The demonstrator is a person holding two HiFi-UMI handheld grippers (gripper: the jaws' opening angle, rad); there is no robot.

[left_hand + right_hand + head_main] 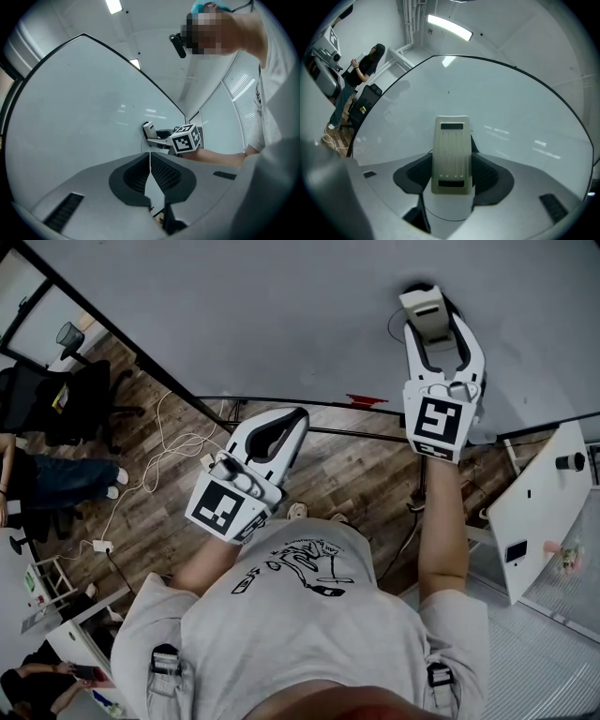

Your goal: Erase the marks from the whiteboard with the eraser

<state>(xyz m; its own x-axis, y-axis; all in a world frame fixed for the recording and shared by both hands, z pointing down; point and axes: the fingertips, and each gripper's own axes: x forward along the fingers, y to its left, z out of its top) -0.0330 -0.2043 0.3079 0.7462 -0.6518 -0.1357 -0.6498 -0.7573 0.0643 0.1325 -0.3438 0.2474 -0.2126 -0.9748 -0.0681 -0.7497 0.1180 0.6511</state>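
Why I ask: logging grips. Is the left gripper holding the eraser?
No, the left gripper's jaws are shut together on nothing; the eraser sits in the right gripper.

The wood-plank floor carries a loose white cable that runs to a white socket block, with black office chairs at the left. A white tabletop stands at the right. The upright whiteboard has the eraser against its face.

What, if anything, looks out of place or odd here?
Nothing stands out. The eraser sits straight in the right gripper at the whiteboard; the left gripper is shut, empty. Only a white cable lies loosely looped on the wooden floor.
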